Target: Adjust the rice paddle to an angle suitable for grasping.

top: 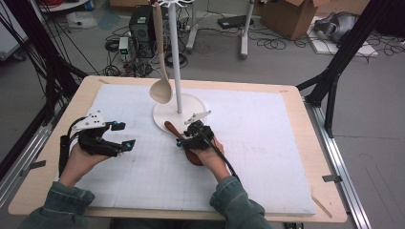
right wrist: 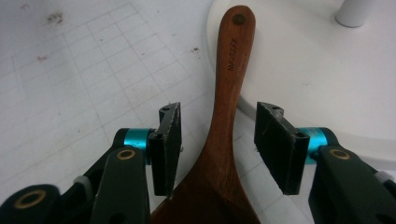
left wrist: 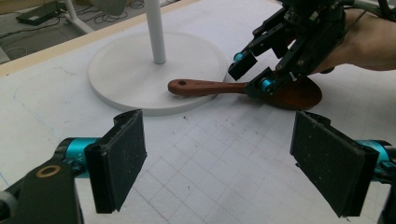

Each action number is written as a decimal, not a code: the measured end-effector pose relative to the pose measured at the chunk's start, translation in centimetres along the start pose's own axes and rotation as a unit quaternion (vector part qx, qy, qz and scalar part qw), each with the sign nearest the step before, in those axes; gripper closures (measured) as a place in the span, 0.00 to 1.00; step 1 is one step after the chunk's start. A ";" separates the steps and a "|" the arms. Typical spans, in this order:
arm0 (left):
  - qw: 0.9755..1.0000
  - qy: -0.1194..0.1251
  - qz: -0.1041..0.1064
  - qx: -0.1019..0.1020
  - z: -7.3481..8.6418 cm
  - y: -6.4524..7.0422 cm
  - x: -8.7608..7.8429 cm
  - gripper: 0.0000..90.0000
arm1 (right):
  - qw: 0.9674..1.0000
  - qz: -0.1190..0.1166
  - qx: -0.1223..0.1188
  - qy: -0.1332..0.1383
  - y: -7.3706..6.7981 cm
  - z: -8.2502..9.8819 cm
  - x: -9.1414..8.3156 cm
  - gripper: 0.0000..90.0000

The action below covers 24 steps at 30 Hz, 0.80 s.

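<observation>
Now right gripper straddles dark wooden spoon at neck, pads not yet pressing, handle tip ahead on white stand base. Best centre, clamp squarely above bowl. Left gripper unclenched, idle, holding nothing.

I work in a robotics lab or test bay. My wooden table, topped with a white gridded mat, stands inside a frame of black struts. On the grey floor behind it lie tangled cables, a black computer tower, a cardboard box and the legs of white stands.
</observation>
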<state>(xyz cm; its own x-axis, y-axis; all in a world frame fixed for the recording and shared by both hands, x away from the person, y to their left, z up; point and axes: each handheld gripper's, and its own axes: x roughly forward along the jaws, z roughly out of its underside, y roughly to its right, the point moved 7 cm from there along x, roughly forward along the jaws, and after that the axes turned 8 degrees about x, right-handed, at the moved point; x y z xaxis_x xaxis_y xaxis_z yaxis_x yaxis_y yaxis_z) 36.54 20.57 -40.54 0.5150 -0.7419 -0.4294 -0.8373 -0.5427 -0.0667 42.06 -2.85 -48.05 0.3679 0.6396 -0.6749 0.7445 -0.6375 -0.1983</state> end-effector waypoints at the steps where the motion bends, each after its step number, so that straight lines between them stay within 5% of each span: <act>1: 1.000 0.000 0.000 0.000 0.0 0.0 0.0 0.21 | 1.000 0.002 -0.003 -0.001 0.0 0.0 0.1 0.59; 17: 1.000 0.000 0.002 0.001 0.0 0.1 0.0 0.21 | 1.000 0.011 -0.010 -0.022 -0.3 0.3 1.0 0.79; 24: 1.000 0.000 0.002 -0.001 0.0 0.1 0.1 0.21 | 0.999 0.012 -0.015 -0.027 -0.2 0.4 0.8 0.81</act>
<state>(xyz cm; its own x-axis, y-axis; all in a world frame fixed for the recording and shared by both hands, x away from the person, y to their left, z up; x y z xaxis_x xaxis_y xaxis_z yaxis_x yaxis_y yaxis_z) 36.50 20.47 -40.56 0.5116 -0.7441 -0.4296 -0.8392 -0.5401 -0.0639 42.01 -2.41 -48.79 0.3551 0.6002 -0.7167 0.7527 -0.6382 -0.1615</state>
